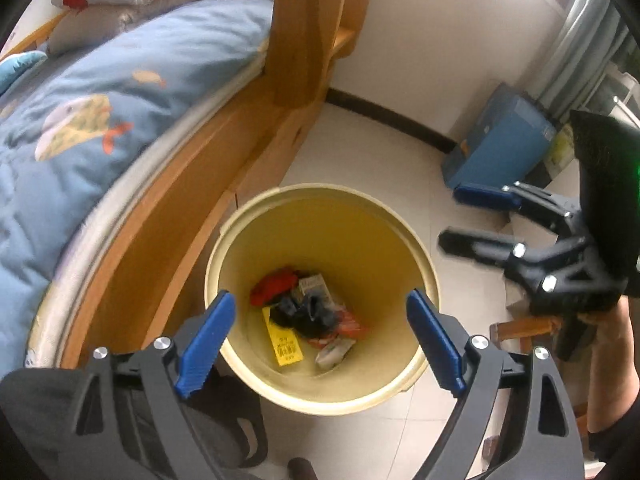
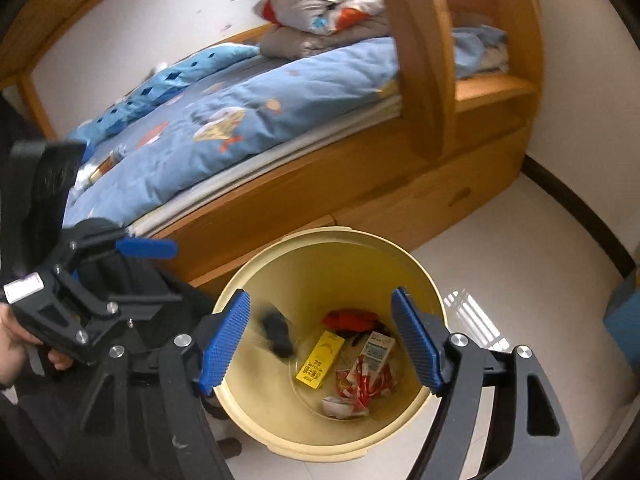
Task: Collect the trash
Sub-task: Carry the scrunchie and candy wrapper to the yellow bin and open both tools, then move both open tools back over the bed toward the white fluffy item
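A pale yellow bin [image 1: 224, 248] [image 2: 416, 256] stands on the tiled floor beside the bed. In its bottom lie a yellow carton [image 1: 286, 346] [image 2: 320, 360], a red item [image 1: 274, 286] [image 2: 352, 320], red-and-white wrappers [image 2: 368, 376] and a black lump [image 1: 308, 316]. The right wrist view shows a blurred dark thing [image 2: 276, 334] inside the bin near its left wall. My left gripper [image 1: 320, 298] hangs open over the bin with nothing between its blue pads. My right gripper [image 2: 320, 294] [image 1: 452, 216] is open too, over the bin, holding nothing.
A wooden bed frame [image 2: 360, 200] with a blue quilt [image 1: 100, 120] runs close along the bin. A blue box [image 1: 500, 144] stands by the wall. A black bag [image 1: 140, 420] lies under my left gripper, and a wooden stool leg [image 1: 520, 328] stands right of the bin.
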### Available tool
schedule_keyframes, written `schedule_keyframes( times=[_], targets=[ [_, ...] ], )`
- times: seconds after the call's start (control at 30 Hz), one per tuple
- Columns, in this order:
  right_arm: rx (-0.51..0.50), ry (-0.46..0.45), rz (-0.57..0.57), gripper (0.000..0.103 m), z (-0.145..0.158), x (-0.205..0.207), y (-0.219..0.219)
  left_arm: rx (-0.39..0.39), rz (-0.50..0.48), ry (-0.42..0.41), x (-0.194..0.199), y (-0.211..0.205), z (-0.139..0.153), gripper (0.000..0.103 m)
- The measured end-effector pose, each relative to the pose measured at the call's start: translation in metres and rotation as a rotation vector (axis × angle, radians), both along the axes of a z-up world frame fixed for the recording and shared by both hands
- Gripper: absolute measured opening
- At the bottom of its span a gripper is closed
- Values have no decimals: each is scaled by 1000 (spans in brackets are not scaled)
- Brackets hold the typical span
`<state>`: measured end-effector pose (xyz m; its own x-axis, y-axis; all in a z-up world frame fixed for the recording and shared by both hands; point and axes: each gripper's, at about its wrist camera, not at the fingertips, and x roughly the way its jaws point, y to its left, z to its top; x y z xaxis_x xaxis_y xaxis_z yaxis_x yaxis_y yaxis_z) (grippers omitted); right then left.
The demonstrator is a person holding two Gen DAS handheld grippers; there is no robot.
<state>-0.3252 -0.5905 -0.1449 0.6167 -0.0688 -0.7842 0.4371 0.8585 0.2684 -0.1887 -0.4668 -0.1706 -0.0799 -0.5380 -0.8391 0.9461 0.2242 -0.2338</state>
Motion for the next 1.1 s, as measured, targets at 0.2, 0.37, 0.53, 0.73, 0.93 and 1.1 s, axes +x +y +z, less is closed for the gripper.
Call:
schedule_keyframes(
  times=[0.2,0.37,0.53,0.73,0.93,1.1],
  targets=[
    [49,-24,-34,72,-5,-6,-2,26,33,21,9,-2,-7,87],
    [45,-32,-14,73,0,-1,3,1,59,39,15,1,-3,87],
    [41,-54,17,75,11,13,8,-33,80,36,20,11,9,87],
    [40,-96,81,79,24,38,21,-79,128,17,36,30,28,87],
    [22,-128,137,83,34,67,42,-144,202,-41,58,58,51,93],
    [28,-174,181,88,43,97,58,-167,292,-98,85,83,61,94]
  ],
)
